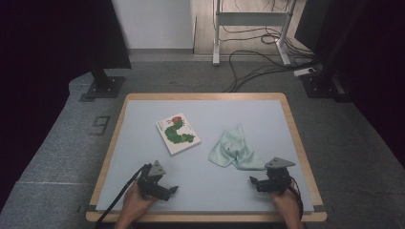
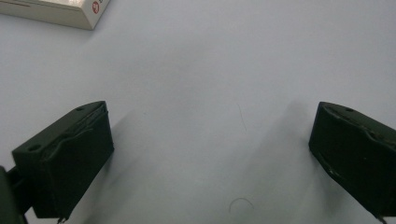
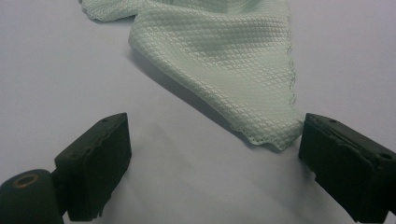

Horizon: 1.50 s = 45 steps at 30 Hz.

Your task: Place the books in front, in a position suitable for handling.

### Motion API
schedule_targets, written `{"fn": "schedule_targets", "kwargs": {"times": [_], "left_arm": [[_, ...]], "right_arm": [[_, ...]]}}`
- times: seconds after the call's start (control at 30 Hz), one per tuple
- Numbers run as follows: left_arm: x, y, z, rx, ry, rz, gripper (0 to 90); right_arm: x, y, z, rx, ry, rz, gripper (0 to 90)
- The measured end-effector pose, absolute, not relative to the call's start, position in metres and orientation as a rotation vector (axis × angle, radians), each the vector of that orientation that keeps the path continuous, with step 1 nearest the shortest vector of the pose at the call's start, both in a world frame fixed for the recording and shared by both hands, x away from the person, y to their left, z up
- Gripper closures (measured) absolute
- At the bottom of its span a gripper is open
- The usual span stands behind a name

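Note:
A picture book with a green caterpillar on its white cover lies flat left of the table's middle. A crumpled pale green cloth lies to its right. My left gripper rests near the front edge, open and empty, below the book; a corner of the book shows at the top left of the left gripper view. My right gripper is open just in front of the cloth. In the right gripper view a corner of the cloth reaches toward the right jaw, with nothing between the jaws.
The table has a light blue top with a wooden rim. Beyond it are dark stand bases, a white desk frame and cables on the grey floor.

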<state>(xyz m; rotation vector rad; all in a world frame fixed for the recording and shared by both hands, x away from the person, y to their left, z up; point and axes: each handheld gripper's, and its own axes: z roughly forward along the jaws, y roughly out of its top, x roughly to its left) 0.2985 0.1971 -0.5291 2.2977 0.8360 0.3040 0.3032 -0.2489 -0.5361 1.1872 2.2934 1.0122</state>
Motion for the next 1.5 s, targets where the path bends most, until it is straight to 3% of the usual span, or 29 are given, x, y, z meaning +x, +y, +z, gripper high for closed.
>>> {"fn": "schedule_targets", "kwargs": {"times": [0.93,1.5], "left_arm": [[0.299,0.197,-0.529,2.298,0.836,0.304,0.0],[0.299,0.197,-0.529,2.297,0.836,0.304,0.0]], "right_arm": [[0.305,-0.248,-0.533,1.231,2.292,1.005,10.6],[0.329,-0.234,-0.505,1.156,2.282,1.027,0.0]]}}
